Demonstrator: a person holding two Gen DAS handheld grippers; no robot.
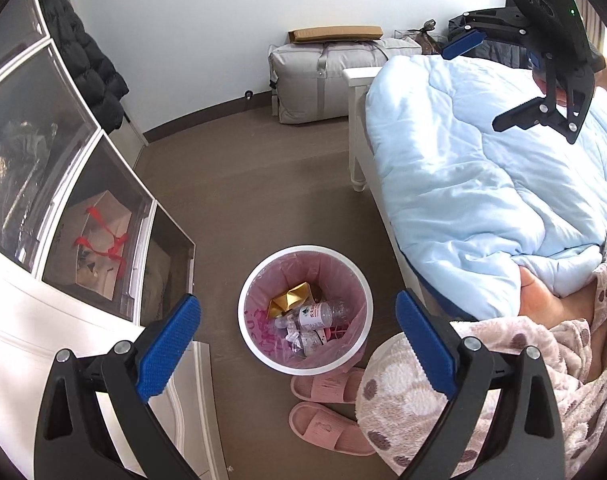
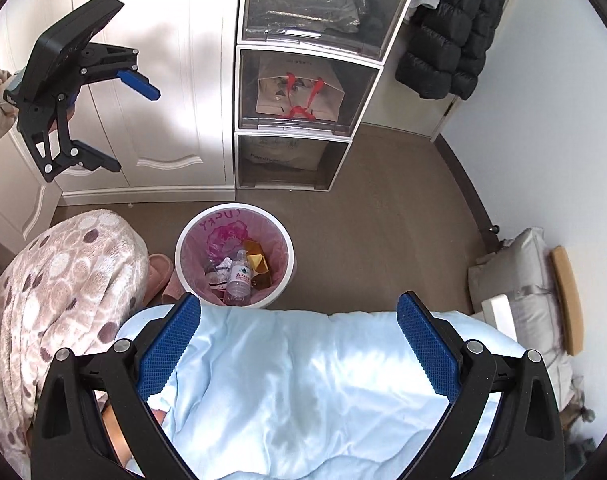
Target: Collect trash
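A white trash bin (image 1: 362, 336) with a pink liner stands on the brown floor; it also shows in the right wrist view (image 2: 181, 248). Inside lie clear plastic bottles (image 1: 317, 316) (image 2: 239, 278), a gold wrapper (image 1: 289, 300) (image 2: 257, 262) and crumpled scraps. My left gripper (image 1: 299, 344) is open and empty, held above the bin; it also shows in the right wrist view (image 2: 131, 124). My right gripper (image 2: 299, 344) is open and empty over the light blue quilt (image 2: 303, 392); in the left wrist view it (image 1: 483, 84) hangs above the bed.
White stacked drawers (image 1: 99, 232) (image 2: 299, 120) and a white wardrobe (image 2: 155, 80) stand beside the bin. The bed with the quilt (image 1: 483, 184) is opposite. Pink slippers (image 1: 327, 408) lie by the bin. The person's spotted robe (image 1: 423, 408) (image 2: 63, 280) is close. A grey bag (image 1: 327, 76) sits by the wall.
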